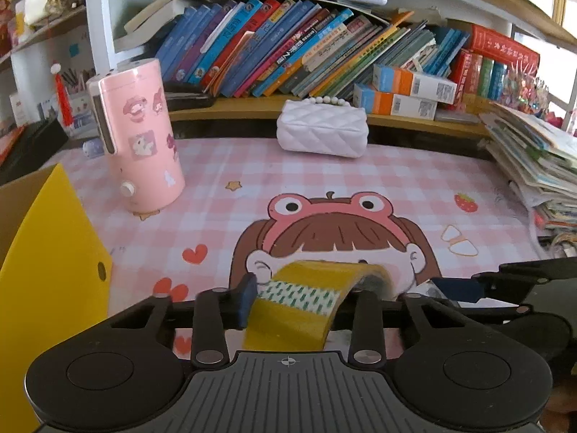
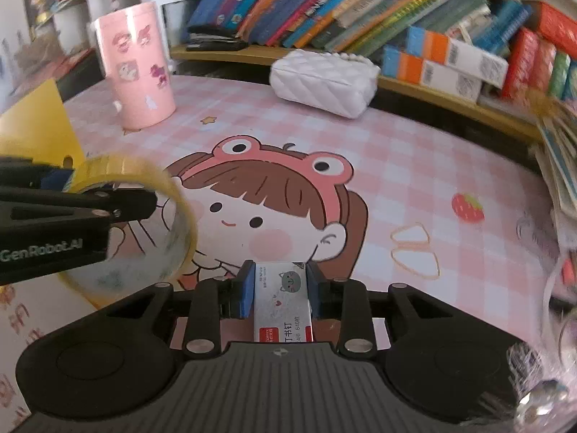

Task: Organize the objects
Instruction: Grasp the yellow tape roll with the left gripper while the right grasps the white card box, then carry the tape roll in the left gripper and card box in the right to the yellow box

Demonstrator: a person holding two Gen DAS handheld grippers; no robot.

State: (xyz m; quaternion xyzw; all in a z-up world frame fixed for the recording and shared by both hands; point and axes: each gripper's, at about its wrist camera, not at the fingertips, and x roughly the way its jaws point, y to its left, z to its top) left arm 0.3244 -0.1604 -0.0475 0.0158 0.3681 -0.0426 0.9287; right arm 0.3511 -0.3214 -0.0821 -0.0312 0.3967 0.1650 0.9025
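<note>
My left gripper (image 1: pixel 306 296) is shut on a yellow tape roll (image 1: pixel 299 303), held above the pink checked desk mat (image 1: pixel 324 187). The roll also shows in the right wrist view (image 2: pixel 144 216), with the left gripper's black fingers (image 2: pixel 90 202) clamping its rim. My right gripper (image 2: pixel 279 288) is shut on a small white staple box (image 2: pixel 283 299) with a cat picture, held low over the mat (image 2: pixel 396 166). The right gripper's black finger (image 1: pixel 523 278) reaches in at the right of the left wrist view.
A pink sticker-covered tumbler (image 1: pixel 139 133) stands at the back left. A white quilted purse (image 1: pixel 322 130) lies at the back by the bookshelf (image 1: pixel 324 54). A yellow box (image 1: pixel 47 270) stands at the left. A stack of books (image 1: pixel 533 158) sits at the right.
</note>
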